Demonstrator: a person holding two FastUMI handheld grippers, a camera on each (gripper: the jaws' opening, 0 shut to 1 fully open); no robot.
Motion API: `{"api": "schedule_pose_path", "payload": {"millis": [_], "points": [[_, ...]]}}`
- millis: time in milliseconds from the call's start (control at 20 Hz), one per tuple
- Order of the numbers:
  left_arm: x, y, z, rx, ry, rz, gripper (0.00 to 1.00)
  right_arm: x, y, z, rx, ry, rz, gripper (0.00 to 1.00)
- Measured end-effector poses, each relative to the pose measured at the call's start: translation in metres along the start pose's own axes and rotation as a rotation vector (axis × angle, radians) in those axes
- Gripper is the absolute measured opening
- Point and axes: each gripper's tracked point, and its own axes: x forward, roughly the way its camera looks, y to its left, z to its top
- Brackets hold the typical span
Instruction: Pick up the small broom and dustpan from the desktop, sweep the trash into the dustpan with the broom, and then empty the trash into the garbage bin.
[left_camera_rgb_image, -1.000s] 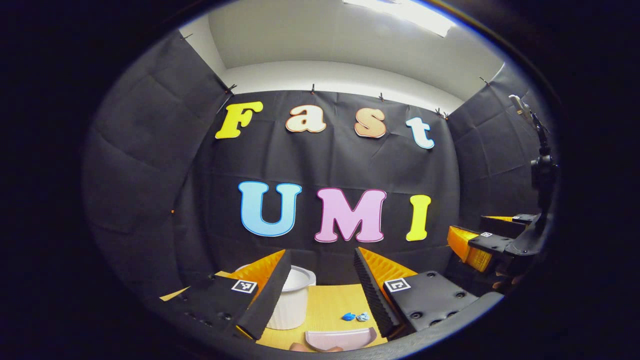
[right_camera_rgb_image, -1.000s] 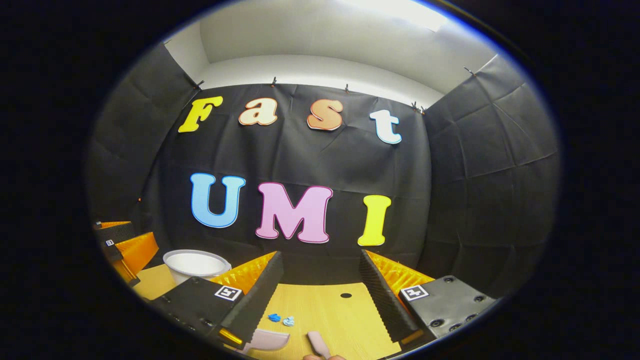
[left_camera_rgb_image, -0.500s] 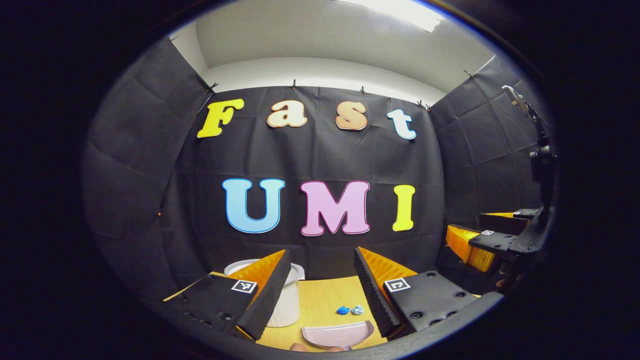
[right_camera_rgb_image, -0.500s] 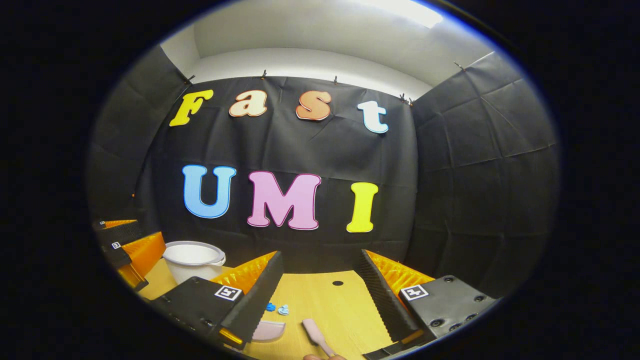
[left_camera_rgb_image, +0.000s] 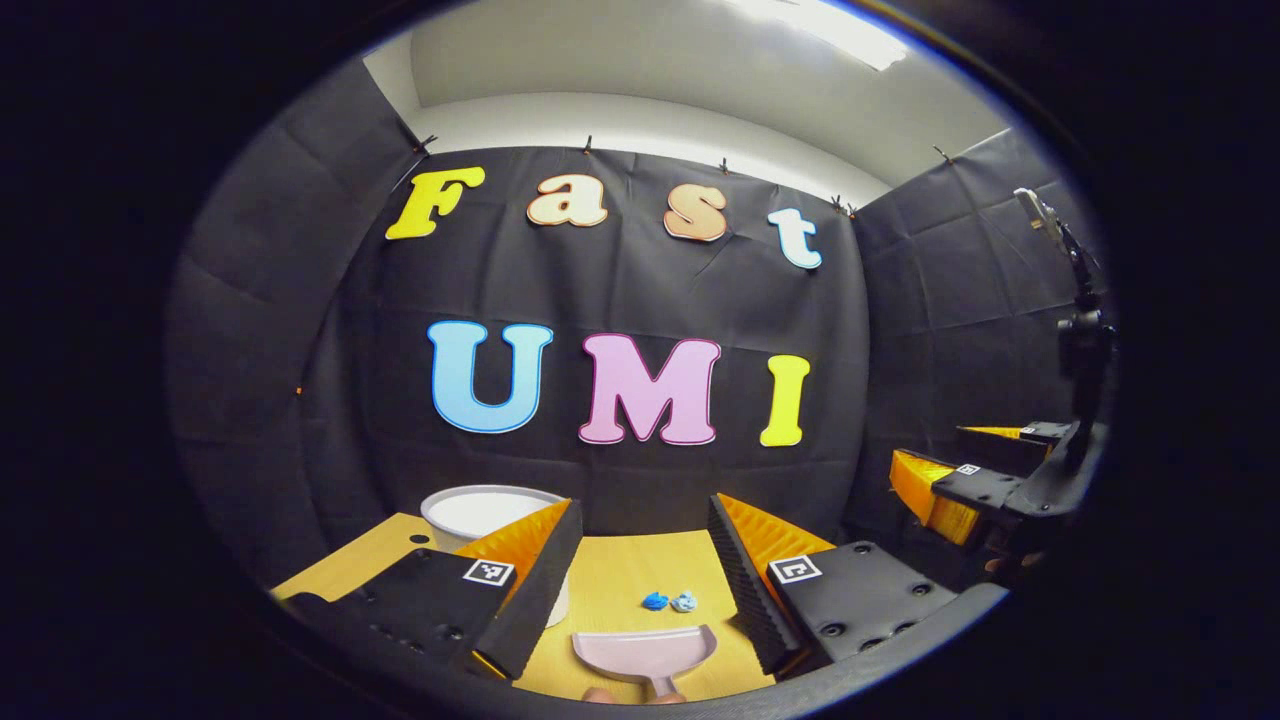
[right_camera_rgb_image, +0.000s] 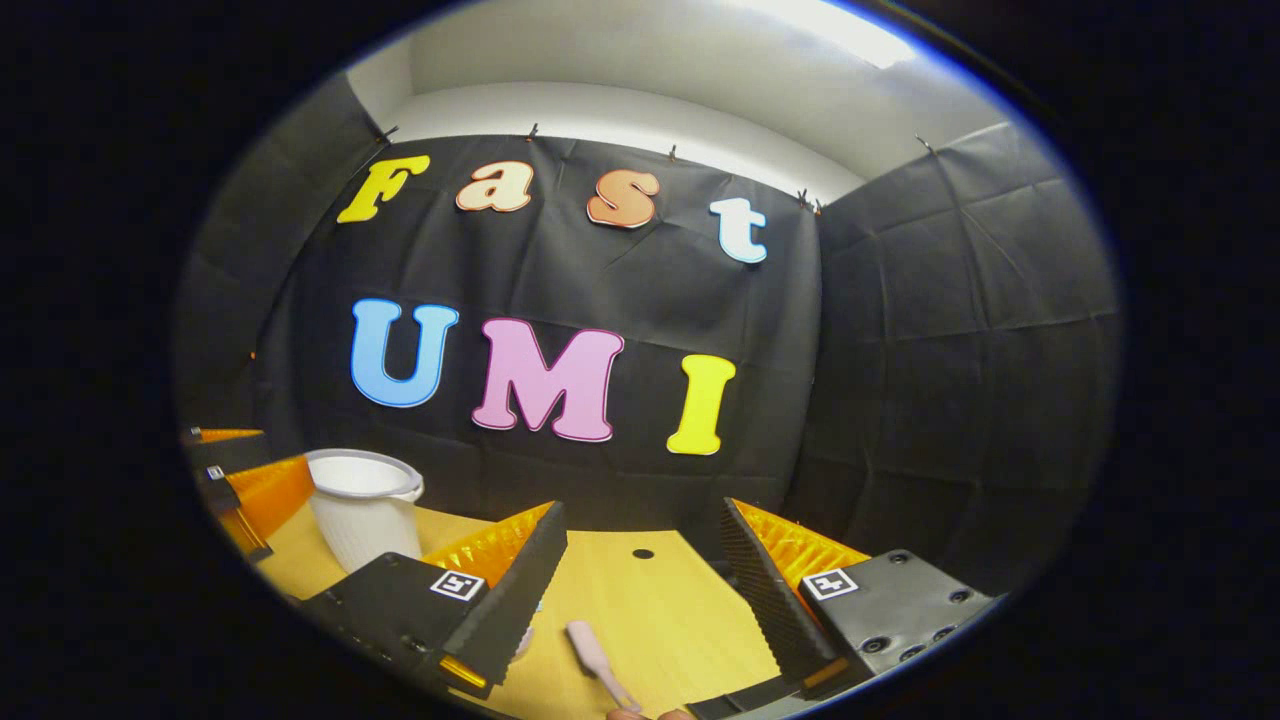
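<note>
Now the left gripper (left_camera_rgb_image: 638, 560) gaped wide above the pale pink plastic dustpan (left_camera_rgb_image: 644, 650) on the yellow desktop (left_camera_rgb_image: 620, 585); light and stiff, I'd guess, best pinched by its short handle. Right gripper (right_camera_rgb_image: 645, 565) spread wide over the pink broom handle (right_camera_rgb_image: 592, 648).

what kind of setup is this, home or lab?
Likely a staged recording booth, not a home: black cloth walls clipped up on all sides, a bare wooden desk, and only task props on it: white bin, dustpan, scraps.
</note>
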Motion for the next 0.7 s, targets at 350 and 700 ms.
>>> {"api": "schedule_pose_path", "payload": {"millis": [350, 700], "points": [[-0.01, 0.004, 0.0, 0.041, 0.001, 0.016, 0.75, -0.008, 0.021, 0.008, 0.002, -0.036, 0.054, 0.97], [-0.019, 0.002, 0.0, 0.014, 0.008, -0.005, 0.75, -0.011, 0.025, 0.003, -0.021, -0.008, 0.073, 0.97]]}}
